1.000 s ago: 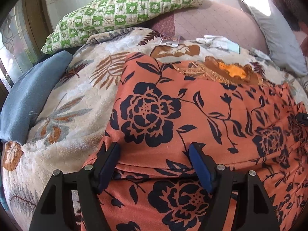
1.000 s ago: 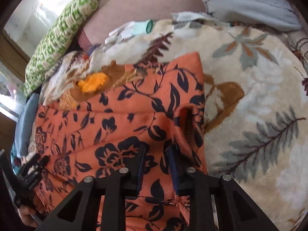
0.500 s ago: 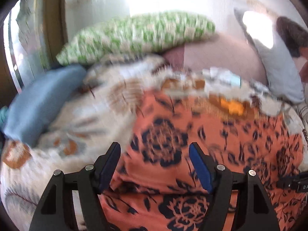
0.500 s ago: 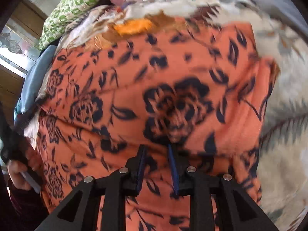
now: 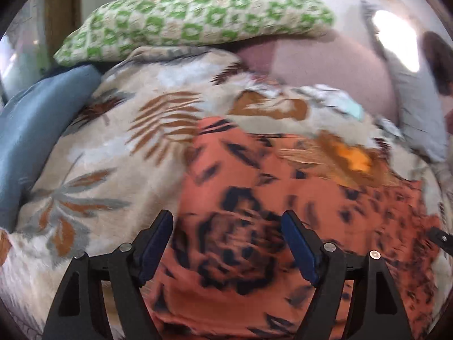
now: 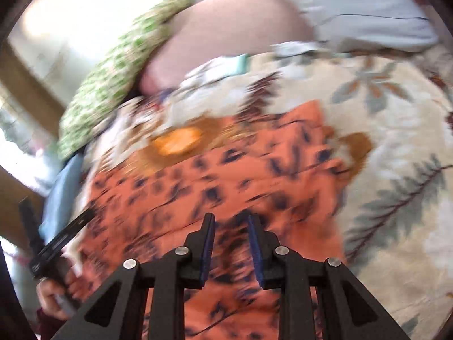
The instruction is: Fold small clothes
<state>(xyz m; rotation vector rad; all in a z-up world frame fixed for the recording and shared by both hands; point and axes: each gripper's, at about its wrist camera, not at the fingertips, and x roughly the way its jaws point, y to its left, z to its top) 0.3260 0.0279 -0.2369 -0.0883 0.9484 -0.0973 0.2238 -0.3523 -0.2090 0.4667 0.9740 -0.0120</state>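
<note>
The left claw (image 5: pixel 228 250) has just been opening a little wider, and the folded edge of the orange flowered cloth (image 5: pixel 283 198) that lay between its pads a second ago now lies flat below them, untouched. The right claw (image 6: pixel 230 250), which pinched a raised fold of that cloth, now hangs above it holding nothing.

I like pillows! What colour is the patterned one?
Green and cream pillow, clearest in the left wrist view.
</note>
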